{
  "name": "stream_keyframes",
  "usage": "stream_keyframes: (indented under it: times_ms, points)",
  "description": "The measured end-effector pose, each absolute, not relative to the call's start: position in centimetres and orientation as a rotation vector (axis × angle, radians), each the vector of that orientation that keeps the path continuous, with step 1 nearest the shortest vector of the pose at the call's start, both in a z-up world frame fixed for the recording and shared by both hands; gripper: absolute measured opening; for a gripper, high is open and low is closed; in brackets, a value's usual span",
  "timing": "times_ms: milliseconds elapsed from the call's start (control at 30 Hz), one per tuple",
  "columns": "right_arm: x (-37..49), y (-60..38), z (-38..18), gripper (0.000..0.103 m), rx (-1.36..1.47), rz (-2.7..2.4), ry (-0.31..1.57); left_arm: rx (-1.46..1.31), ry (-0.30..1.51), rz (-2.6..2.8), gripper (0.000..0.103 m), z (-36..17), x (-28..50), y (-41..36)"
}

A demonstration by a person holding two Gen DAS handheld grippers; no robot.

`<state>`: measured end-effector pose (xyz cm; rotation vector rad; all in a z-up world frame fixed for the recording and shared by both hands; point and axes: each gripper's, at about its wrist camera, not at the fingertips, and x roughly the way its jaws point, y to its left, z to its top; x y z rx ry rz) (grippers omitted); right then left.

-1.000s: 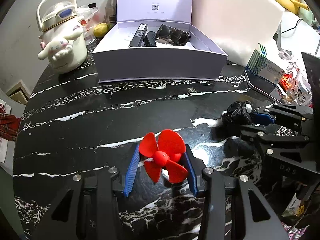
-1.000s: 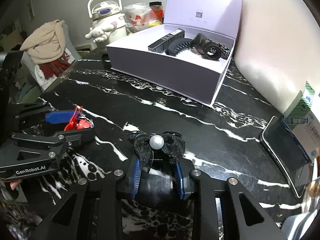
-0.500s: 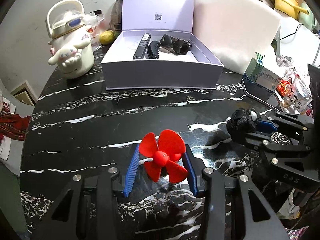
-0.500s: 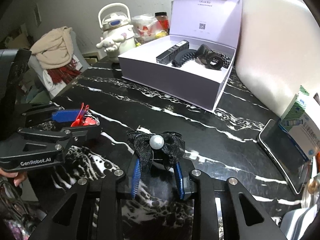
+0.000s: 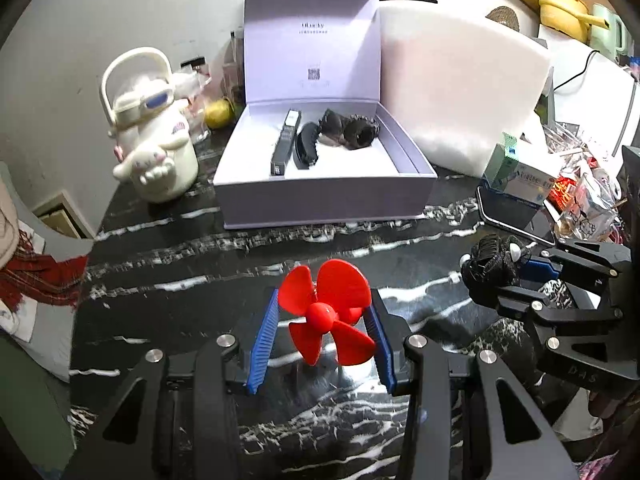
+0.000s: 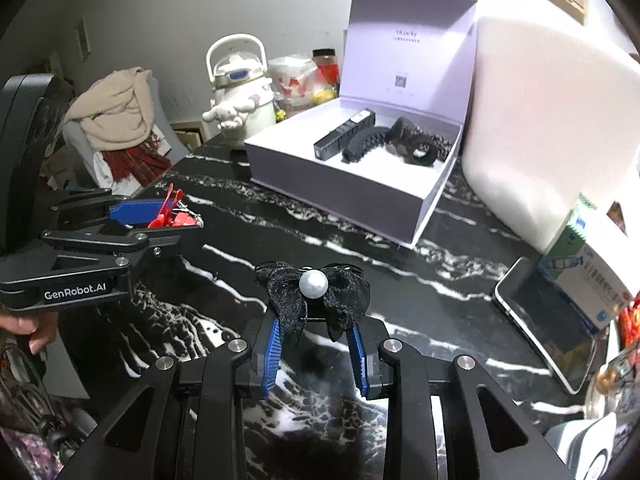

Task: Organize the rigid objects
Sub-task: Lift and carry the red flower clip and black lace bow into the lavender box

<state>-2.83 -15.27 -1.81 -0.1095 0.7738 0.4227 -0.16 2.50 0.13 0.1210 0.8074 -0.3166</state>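
The black marble bench with white veins [image 5: 168, 280] took up most of the room, and at its back sat an open lavender cardboard gift box [image 5: 320, 196] with its lid standing upright. Inside the box were a long black rectangular stick [image 5: 286, 142], a black curved claw clip [image 5: 306, 146] just beside it, and a dark scrunchie [image 5: 360, 132] further right. A cream cartoon-dog water jug with a loop handle [image 5: 150, 140] stood left of the box, and a big white foam block [image 5: 460, 92] leaned behind its right side.

Over the front of the bench, well apart from the box, the left gripper [image 5: 322, 332] was clamped on a red plastic four-blade fan propeller [image 5: 326, 312], blue pads pressed on either side. The right gripper [image 6: 314, 344] was closed on a black lace bow hair clip with a white pearl [image 6: 314, 292], pearl facing up. Both were held side by side, near each other.
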Motion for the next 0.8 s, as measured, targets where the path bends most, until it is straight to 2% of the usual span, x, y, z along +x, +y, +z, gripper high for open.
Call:
stream_keyframes:
  times_ms: [800]
  points:
    - [0.3, -15.4, 3.6, 0.029, -0.165, 0.435, 0.649, 0.145, 0.707, -0.330, 0.043, 5.4, 4.1, 1.1]
